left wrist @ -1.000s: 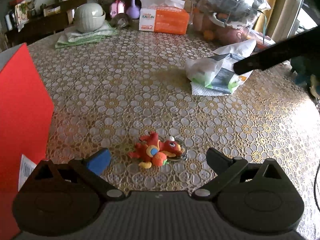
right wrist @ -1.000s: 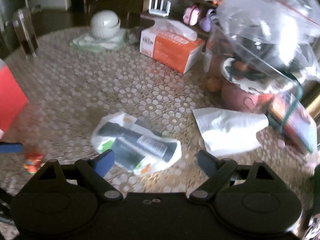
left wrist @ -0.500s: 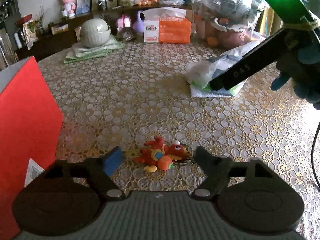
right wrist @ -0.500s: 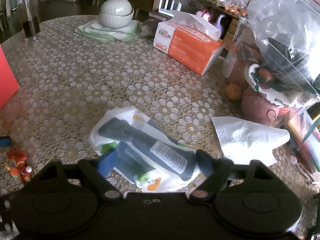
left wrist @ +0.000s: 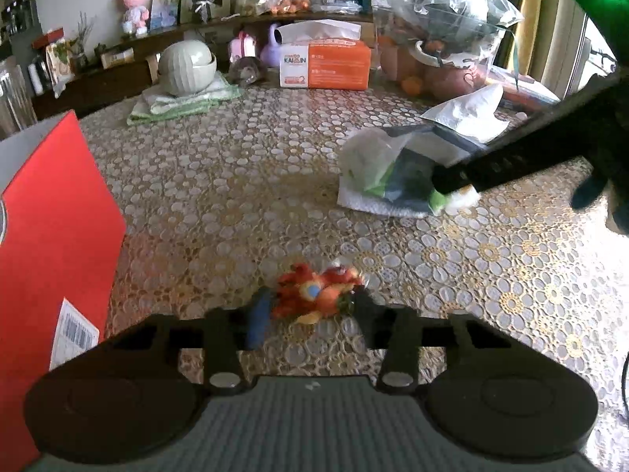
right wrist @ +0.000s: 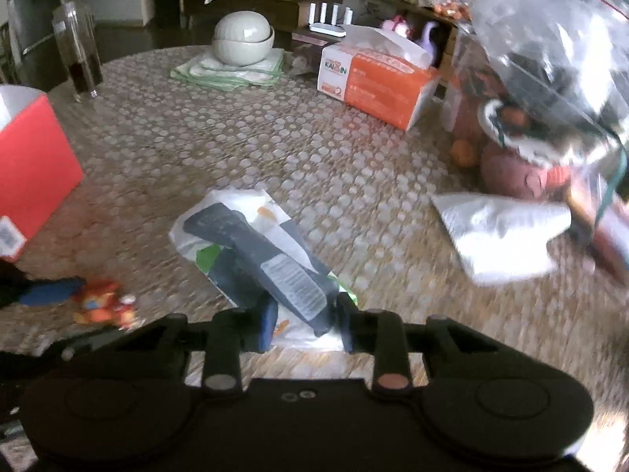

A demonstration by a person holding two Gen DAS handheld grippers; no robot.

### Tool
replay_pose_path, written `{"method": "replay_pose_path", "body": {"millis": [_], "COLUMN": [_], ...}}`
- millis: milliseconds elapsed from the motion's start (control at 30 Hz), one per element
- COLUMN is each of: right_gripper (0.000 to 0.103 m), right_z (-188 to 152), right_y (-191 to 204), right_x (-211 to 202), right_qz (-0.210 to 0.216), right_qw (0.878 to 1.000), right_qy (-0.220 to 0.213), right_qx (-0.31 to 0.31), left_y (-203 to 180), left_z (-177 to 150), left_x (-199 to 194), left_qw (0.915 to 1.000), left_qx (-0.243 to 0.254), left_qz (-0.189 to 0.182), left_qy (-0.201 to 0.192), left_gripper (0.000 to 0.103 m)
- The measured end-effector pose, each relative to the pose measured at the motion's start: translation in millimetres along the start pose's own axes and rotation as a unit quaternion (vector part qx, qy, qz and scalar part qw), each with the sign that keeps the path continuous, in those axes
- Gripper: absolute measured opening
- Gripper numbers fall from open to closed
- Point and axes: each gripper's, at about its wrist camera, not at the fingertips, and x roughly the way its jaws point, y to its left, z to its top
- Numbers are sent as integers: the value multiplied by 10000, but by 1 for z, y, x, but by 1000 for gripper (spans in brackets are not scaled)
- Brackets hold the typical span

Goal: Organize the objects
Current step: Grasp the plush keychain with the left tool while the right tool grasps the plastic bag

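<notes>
At the far left stands a red box [left wrist: 59, 212], open at the top in the right wrist view, a likely home for the loose things. Just right of it, near the edge of the lace-covered worktop [left wrist: 236, 181], lies the toy [left wrist: 314, 295], a small orange plush with a key ring. The left gripper [left wrist: 310, 312] has its jaws drawn in tight on the toy's two flanks, gripping it or all but; contact on the dark finger's side is blurred. A good grasp takes the soft body, not the ring, and lifts straight up before any swing toward the box, so the lace does not snag.

Further right, the remote [right wrist: 259, 259] lies slanted on a white bag [right wrist: 236, 212]. The right gripper [right wrist: 304, 320] has its jaws narrowed around the remote's near end, blue pad to its left, dark finger to its right, apparently clamped. Held so close to one end, the remote may tip; a firm squeeze and a slow, level lift suit it, and the bag should stay behind.
</notes>
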Motion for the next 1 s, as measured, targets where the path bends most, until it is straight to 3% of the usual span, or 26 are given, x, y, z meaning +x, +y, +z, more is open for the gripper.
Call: {"method": "replay_pose_path", "body": {"millis": [467, 1000], "right_gripper": [30, 31], "right_z": [-65, -124], "right_y": [2, 41], "right_x": [-64, -114], "right_qz": [163, 222], "right_qw": [9932, 9779], "right_qy": [-71, -104], "right_qx": [1148, 2079], "left_y": [2, 13], "left_z": [-18, -56], "left_x": [-32, -89], "left_qw": [9997, 9969], "left_qx": [-115, -622], "left_qz": [-220, -432], "left_qy": [6, 202], "left_gripper": [36, 36]}}
